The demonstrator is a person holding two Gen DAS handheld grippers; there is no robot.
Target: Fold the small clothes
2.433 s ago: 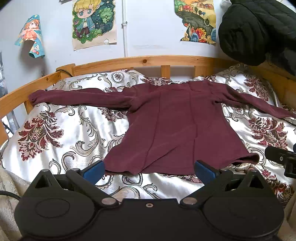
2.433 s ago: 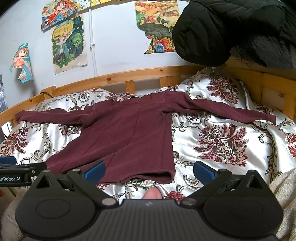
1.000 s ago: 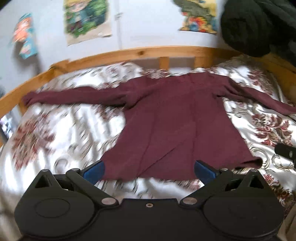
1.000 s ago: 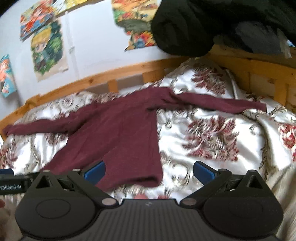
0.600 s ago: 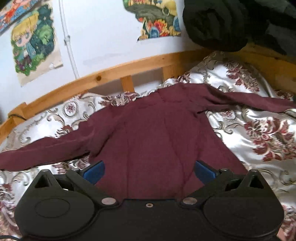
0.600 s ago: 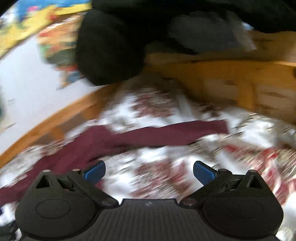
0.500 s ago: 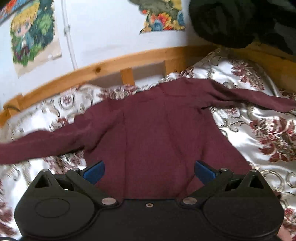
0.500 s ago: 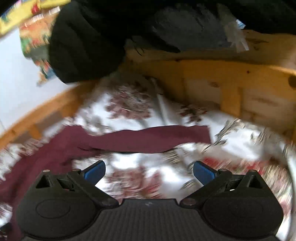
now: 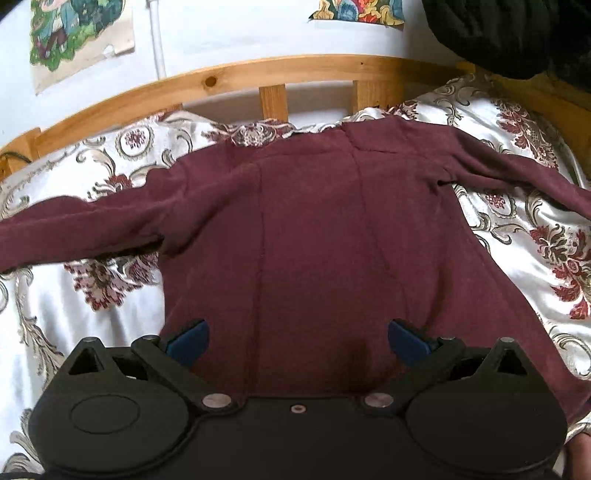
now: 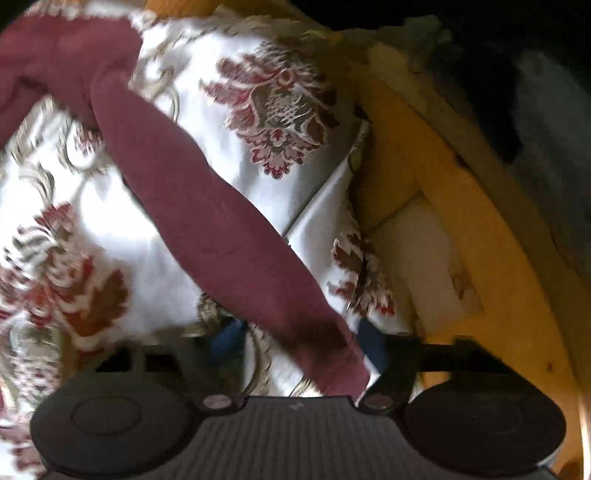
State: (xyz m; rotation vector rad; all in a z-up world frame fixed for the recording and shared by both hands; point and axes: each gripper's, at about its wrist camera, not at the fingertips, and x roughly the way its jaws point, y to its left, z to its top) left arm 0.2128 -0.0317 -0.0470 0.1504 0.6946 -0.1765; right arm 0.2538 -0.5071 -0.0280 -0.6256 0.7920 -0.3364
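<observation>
L view: left gripper (image 9: 295, 338) jaws apart over sweater (image 9: 314, 240). R view only: right gripper (image 10: 299, 341) jaws closing round sleeve cuff (image 10: 332, 365).

A home bedroom. A wooden bed frame (image 9: 236, 79) carries a floral satin bedspread (image 9: 546, 236). Cartoon posters (image 9: 79, 31) hang on the wall at upper left.

The left claw (image 9: 297, 339) had a smooth black body with two round covers, silver pivot screws and blue-padded fingers (image 9: 186, 338). The right claw (image 10: 295, 339) matched it, but with a ribbed grey centre plate.
</observation>
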